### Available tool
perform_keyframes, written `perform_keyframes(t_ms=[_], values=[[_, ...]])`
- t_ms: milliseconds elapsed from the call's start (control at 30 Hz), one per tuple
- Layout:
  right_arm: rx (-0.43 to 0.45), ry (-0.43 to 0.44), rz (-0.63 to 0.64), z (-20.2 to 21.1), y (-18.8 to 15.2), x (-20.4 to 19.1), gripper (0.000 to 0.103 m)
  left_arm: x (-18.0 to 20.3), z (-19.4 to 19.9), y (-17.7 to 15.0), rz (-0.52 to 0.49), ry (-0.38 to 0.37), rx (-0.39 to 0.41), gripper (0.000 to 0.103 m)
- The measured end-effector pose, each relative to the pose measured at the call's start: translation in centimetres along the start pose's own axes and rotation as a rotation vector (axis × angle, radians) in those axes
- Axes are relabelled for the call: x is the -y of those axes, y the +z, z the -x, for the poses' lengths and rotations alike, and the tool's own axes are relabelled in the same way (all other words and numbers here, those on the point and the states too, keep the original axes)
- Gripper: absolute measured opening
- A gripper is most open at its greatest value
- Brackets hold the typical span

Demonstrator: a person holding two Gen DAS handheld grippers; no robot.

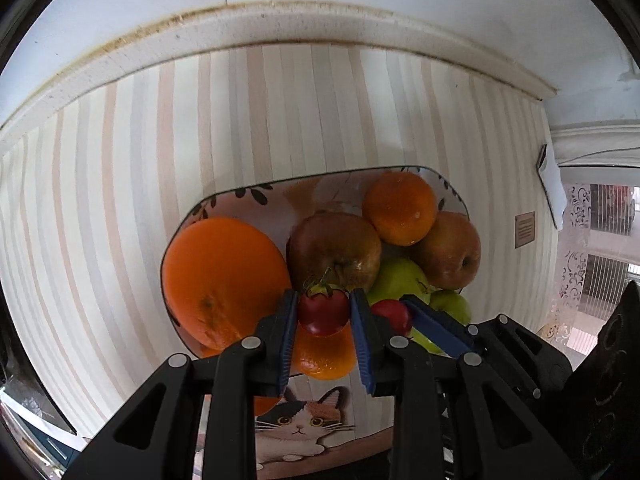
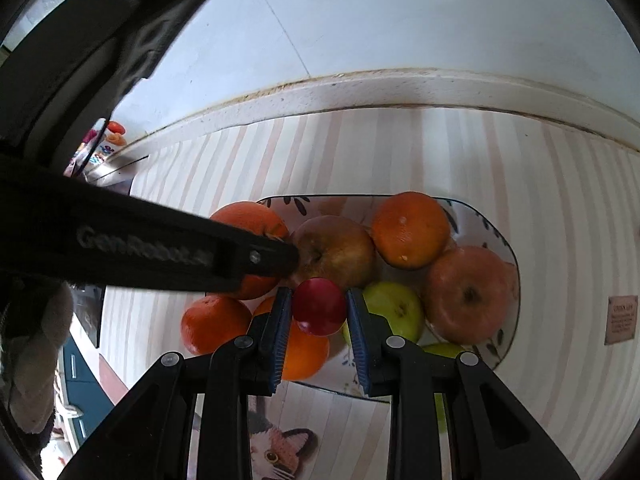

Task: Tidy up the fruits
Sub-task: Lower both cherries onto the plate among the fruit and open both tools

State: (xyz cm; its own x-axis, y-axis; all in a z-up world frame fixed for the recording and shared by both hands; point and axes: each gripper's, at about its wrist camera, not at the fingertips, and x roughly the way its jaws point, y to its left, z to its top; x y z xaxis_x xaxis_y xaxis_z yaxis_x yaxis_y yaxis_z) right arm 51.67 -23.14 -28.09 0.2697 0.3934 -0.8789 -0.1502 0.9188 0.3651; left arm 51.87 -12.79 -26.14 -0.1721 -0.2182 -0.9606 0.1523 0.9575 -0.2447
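A leaf-patterned plate (image 1: 244, 204) (image 2: 474, 216) on the striped cloth holds oranges (image 1: 224, 280), red-brown apples (image 1: 334, 248) and green apples (image 1: 400, 280). My left gripper (image 1: 324, 300) is shut on a small red tomato (image 1: 323, 314) with a green stem, just above the pile. In the right wrist view my right gripper (image 2: 319, 296) is shut on a smooth red round fruit (image 2: 320, 308), also over the plate. The two grippers hang side by side: the right one's blue finger (image 1: 436, 326) shows at the right, and the left one's black finger (image 2: 272, 256) crosses in from the left.
The striped tablecloth (image 1: 140, 200) has a cat picture (image 1: 300, 428) near me. A white ledge (image 1: 320, 24) and wall run behind it. A small brown label (image 2: 621, 320) lies on the cloth to the right, and coloured packages (image 2: 106, 144) sit at the far left.
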Motion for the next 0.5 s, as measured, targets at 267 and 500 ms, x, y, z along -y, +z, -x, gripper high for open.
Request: perform_keyframes(t_ms=[267,500], values=[[0.017,0.040,-0.045,0.4,-0.5,0.7,0.063,-0.1,0.4,-0.2,0.040,-0.016,0.003,0.033],[0.083,0.031,-0.097,3.9,-0.5,2.2,0.080,0.1,2.4,-0.9,0.044,-0.013,0.072,0.072]])
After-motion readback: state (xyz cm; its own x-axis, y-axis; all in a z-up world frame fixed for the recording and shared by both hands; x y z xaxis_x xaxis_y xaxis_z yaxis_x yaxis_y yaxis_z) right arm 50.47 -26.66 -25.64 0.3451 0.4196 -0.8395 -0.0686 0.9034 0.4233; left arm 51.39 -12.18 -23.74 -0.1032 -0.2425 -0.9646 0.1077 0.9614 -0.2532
